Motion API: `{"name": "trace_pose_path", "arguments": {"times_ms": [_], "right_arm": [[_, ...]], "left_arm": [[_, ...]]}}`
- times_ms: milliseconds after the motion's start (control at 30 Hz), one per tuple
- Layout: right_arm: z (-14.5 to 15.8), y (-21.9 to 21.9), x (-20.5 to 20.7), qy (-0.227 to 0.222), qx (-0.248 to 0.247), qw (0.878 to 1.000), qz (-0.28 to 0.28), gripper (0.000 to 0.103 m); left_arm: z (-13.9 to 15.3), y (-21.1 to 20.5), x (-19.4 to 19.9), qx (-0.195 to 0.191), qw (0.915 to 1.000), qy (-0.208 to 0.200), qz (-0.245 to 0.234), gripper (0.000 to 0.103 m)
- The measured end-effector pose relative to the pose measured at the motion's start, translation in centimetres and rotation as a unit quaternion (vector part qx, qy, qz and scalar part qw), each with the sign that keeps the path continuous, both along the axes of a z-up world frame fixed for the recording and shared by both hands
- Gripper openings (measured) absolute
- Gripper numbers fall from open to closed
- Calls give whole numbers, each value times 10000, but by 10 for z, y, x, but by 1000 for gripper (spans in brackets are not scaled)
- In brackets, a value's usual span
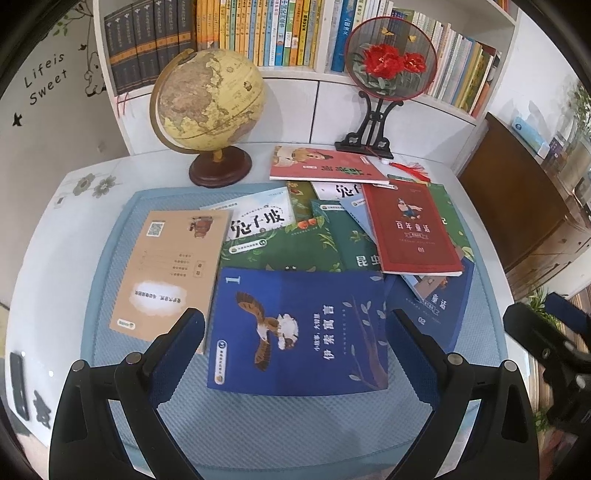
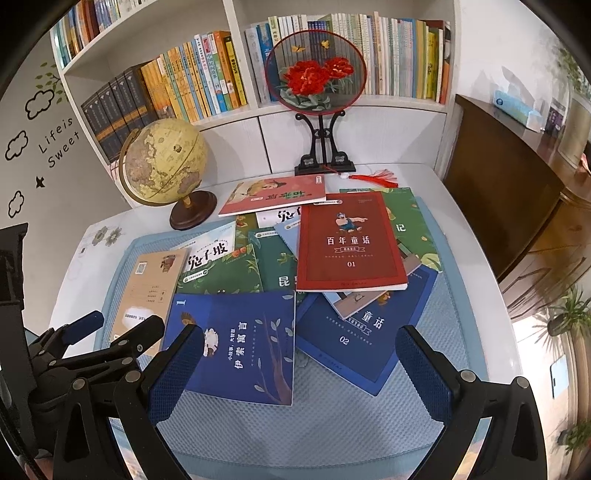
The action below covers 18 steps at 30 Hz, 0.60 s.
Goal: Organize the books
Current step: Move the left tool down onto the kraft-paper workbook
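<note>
Several thin books lie scattered and overlapping on a light blue mat. Nearest is a dark blue book with an eagle. A tan book lies to its left, green books behind, a red book on top at the right, another blue book below it. My left gripper hovers open over the eagle book. My right gripper is open above the two blue books. Both hold nothing.
A globe and a round embroidered fan on a black stand stand at the back of the white table. A bookshelf full of books rises behind. A dark wooden cabinet sits right.
</note>
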State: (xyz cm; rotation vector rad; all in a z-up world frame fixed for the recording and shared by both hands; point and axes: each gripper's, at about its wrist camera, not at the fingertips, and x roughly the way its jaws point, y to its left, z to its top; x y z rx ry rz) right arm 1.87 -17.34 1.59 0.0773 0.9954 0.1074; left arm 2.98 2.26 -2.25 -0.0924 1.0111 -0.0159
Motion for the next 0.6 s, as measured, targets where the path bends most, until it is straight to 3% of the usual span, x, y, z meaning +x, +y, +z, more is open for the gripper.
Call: {"name": "trace_pose_path", "arguments": {"times_ms": [233,600], "right_arm": [[-8,26,25,99,36,9986,523,103],[-85,162,98,836,387,9767,1937,103]], "left_arm": [[-18,40,11,85,9995,77,295,98],[-122,166,34,-14,9907,860,1055,97]]}}
